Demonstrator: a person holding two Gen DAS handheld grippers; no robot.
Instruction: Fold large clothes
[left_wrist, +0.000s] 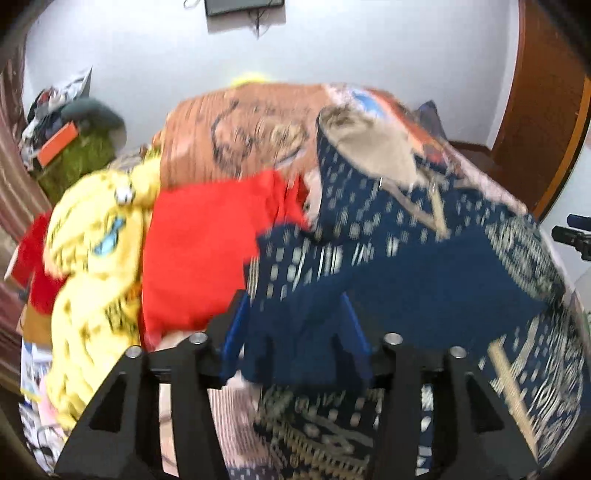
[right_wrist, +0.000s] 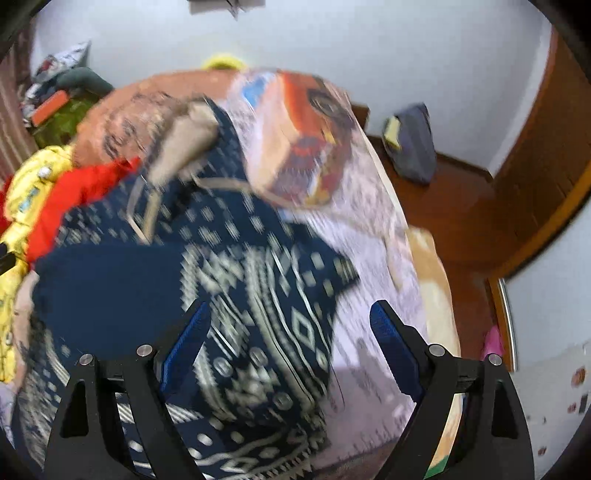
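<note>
On the bed (left_wrist: 243, 122), a navy patterned garment (left_wrist: 424, 280) was spread across a printed bedspread (right_wrist: 369, 206), with its beige lining turned up at the far end. Between the blue pads of the left gripper (left_wrist: 295, 325) a fold of that navy cloth was seen; the jaws were parted about halfway, and because of blur it could not be told whether the pads pressed the fabric or merely flanked it. The right gripper (right_wrist: 291, 347) was held wide open above the garment's patterned edge, nothing being clamped between its pads, and the cloth lay below and behind them.

Only in the left wrist view were a red garment (left_wrist: 199, 251) and a yellow printed garment (left_wrist: 92, 266) shown at full extent, heaped just beside the navy one, with a green bundle (left_wrist: 74, 158) and an orange box (left_wrist: 59, 144) farther off; a dark wall-mounted screen (left_wrist: 243, 5) was also caught there. Only in the right wrist view were the bedspread's pale side, the wooden floor (right_wrist: 454, 206), a grey-blue bag (right_wrist: 413, 144) against the wall and a pink item (right_wrist: 493, 341) near the floor's edge revealed.
</note>
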